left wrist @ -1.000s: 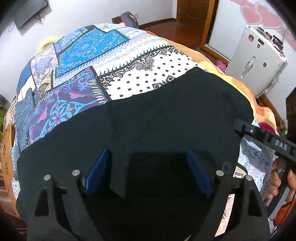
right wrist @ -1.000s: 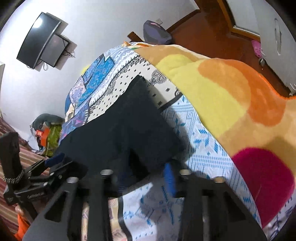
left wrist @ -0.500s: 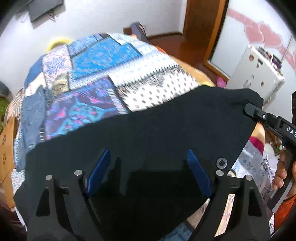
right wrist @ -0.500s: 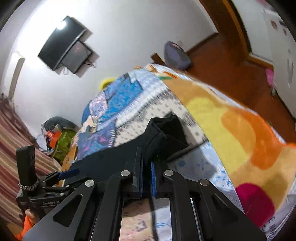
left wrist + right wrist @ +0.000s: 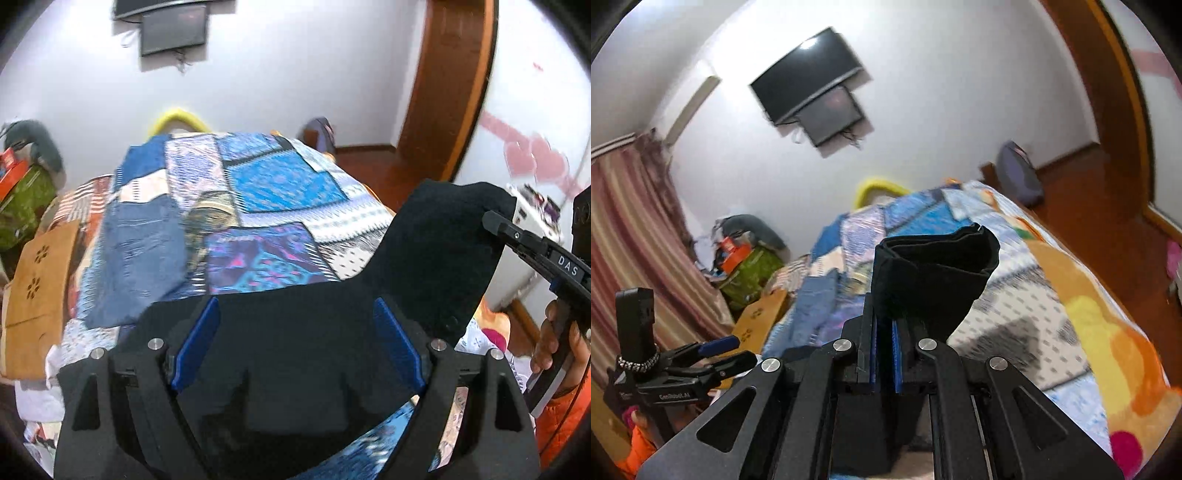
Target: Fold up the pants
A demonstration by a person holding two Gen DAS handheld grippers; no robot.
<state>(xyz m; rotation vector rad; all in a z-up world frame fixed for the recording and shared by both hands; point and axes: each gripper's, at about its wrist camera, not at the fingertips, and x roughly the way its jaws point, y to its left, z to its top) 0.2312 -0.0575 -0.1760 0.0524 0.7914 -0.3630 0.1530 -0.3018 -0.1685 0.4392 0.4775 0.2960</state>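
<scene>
The black pants [image 5: 436,258] hang in the air over the bed, lifted at their right end. My right gripper [image 5: 884,325] is shut on the black pants [image 5: 931,273], whose folded edge stands up above the closed blue pads. It also shows at the right of the left wrist view [image 5: 495,221], pinching the cloth. My left gripper [image 5: 295,332] is open, its blue pads [image 5: 195,343] wide apart, with black cloth lying between and below them. It shows at the lower left of the right wrist view [image 5: 731,350], open.
The bed carries a patchwork quilt [image 5: 266,192] and an orange and yellow blanket [image 5: 1108,325]. Blue jeans [image 5: 136,251] lie on the quilt's left. A brown cardboard piece [image 5: 33,288] sits at the bed's left edge. A white suitcase [image 5: 532,210] stands to the right.
My right gripper closed on the pants' right edge and lifted it high off the bed. The left gripper stayed open and tilted up, so more of the room shows.
</scene>
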